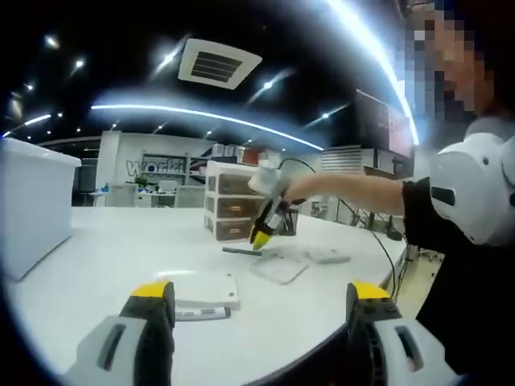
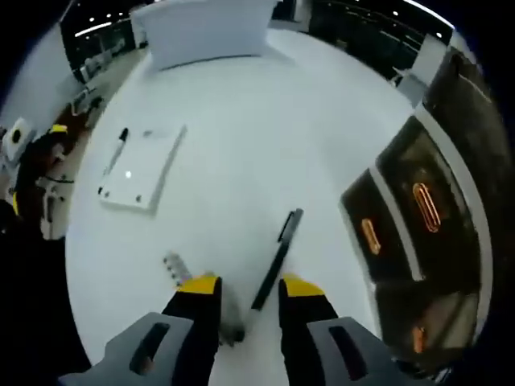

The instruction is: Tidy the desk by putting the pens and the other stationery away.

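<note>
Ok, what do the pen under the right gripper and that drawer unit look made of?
Pen: dark, matte, probably plastic, with no metallic glint. Drawer unit: seemingly plastic, smoky translucent drawer fronts in a pale frame, glossy with orange reflections.

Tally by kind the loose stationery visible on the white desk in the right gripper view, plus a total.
Black pens: 2, one lying just ahead of the right claw, one beside the notepad.
White notepads: 1.
Small silvery item by the claw: 1, too blurred to name.
Total: 4.
</note>
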### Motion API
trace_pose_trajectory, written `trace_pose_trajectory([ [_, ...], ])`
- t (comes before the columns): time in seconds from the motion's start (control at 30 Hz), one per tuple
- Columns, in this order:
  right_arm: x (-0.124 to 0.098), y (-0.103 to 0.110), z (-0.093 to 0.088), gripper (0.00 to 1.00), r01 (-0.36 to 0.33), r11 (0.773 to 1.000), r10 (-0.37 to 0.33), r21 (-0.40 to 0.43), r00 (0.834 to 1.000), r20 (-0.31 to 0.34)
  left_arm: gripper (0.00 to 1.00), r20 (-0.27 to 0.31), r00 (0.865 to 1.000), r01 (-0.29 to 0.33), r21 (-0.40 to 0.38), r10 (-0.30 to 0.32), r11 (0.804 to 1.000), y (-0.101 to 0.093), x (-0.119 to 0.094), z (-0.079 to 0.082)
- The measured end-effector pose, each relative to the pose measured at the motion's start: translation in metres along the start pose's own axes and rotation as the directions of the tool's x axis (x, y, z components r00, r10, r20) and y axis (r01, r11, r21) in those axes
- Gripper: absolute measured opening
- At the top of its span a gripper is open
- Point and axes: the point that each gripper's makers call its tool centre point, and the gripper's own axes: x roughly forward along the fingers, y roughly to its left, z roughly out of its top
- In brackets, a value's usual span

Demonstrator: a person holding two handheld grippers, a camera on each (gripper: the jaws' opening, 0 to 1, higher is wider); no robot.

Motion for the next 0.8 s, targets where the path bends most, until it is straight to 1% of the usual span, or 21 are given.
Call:
trace_pose_trajectory([
  [0.07, 0.006, -0.005, 0.004, 0.23, -0.002, 1.000, 0.002, 0.027, 1.000, -0.001, 0.87, -0.006, 1.000, -0.001, -0.001, 0.001, 1.000, 0.001, 0.000, -0.002],
  [0.13, 0.009, -0.008, 0.004, 0.21, -0.002, 0.999, 0.003, 0.042, 1.000, -0.009, 0.87, -0.009, 1.000, -0.002, -0.001, 0.002, 1.000, 0.002, 0.000, -0.003],
  [0.2, 0.012, -0.010, 0.003, 0.19, -0.007, 0.997, 0.009, 0.073, 1.000, -0.024, 0.87, -0.008, 1.000, -0.002, -0.003, 0.002, 1.000, 0.004, -0.002, -0.003],
  [0.37, 0.016, -0.014, -0.002, 0.16, -0.016, 0.995, 0.021, 0.100, 0.999, -0.046, 0.87, -0.004, 1.000, -0.010, -0.009, 0.010, 1.000, 0.009, -0.004, -0.003],
  [0.53, 0.020, -0.016, -0.006, 0.12, -0.016, 0.993, 0.024, 0.113, 0.997, -0.070, 0.87, -0.004, 1.000, -0.007, -0.012, 0.007, 1.000, 0.008, -0.003, -0.003],
  [0.7, 0.020, -0.024, -0.006, 0.07, -0.007, 0.993, 0.015, 0.117, 0.998, -0.063, 0.86, -0.008, 1.000, -0.007, -0.015, 0.007, 1.000, 0.009, -0.002, -0.003],
  [0.73, 0.019, -0.024, -0.006, 0.07, -0.011, 0.990, 0.019, 0.139, 0.998, -0.057, 0.86, -0.010, 1.000, -0.006, -0.013, 0.006, 1.000, 0.009, -0.002, -0.003],
  [0.8, 0.019, -0.024, -0.006, 0.06, -0.008, 0.989, 0.015, 0.149, 0.999, -0.050, 0.86, -0.011, 1.000, -0.003, -0.010, 0.003, 1.000, 0.008, -0.001, -0.002],
])
